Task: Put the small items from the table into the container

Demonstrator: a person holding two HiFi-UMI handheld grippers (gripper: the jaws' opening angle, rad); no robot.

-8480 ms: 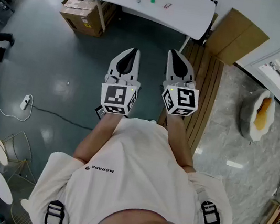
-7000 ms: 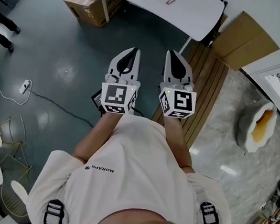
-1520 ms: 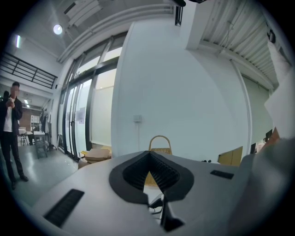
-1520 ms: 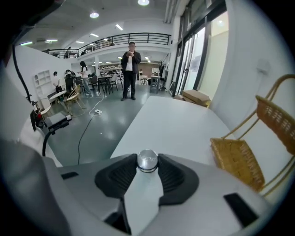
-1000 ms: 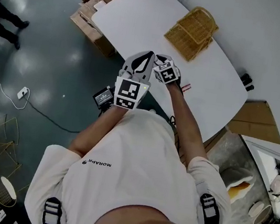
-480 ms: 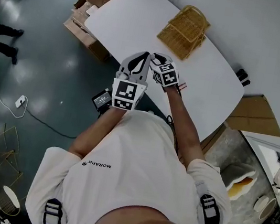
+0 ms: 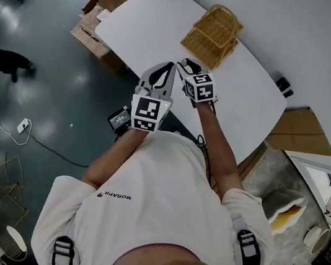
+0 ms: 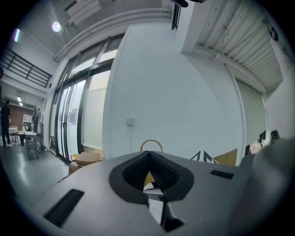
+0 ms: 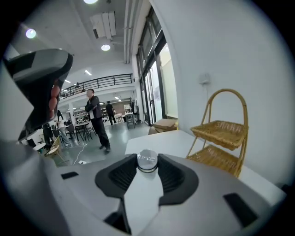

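Right gripper view: the small silver-capped item (image 9: 147, 159) is pinched at the very tips of the right gripper (image 7: 187, 68), over the table (image 9: 159, 140), short of the basket (image 9: 224, 138). We judge the round cap may slip and roll away. The left gripper (image 8: 150, 156) is pressed together, empty. We count one item, one two-tier basket, two grippers.

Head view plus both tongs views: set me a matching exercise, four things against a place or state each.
1 left tongs
2 right tongs
3 basket
4 boxes

A on the floor beside the table
B shut on a silver cap
C on the table
D shut, empty

Pairs: 1-D, 2-B, 3-C, 4-A
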